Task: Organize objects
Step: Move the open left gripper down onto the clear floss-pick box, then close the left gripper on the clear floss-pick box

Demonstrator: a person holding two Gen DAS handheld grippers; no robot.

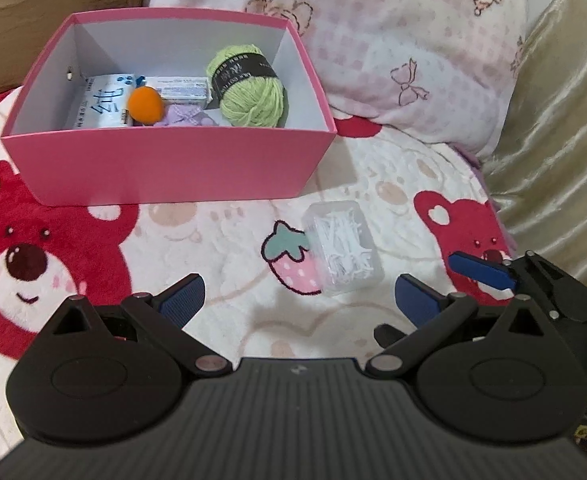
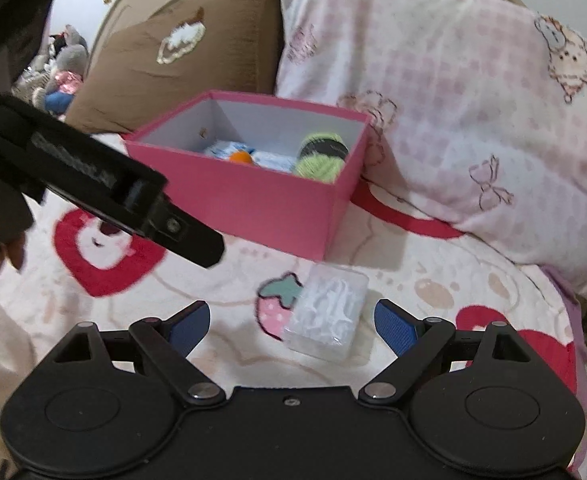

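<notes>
a: on the bear-print blanket sits the pink box, already holding a green yarn ball, a tissue pack and an orange pompom.

b: what's left out?

a: only the clear case of white picks, just in front of the box.

b: and the grippers?

a: right gripper spread wide, the case between its jaws, untouched. left gripper gapes too, empty.

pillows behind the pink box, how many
2: a brown pillow behind the pink box's left end, a pink checked pillow behind and right of it. More may be out of view.
</notes>
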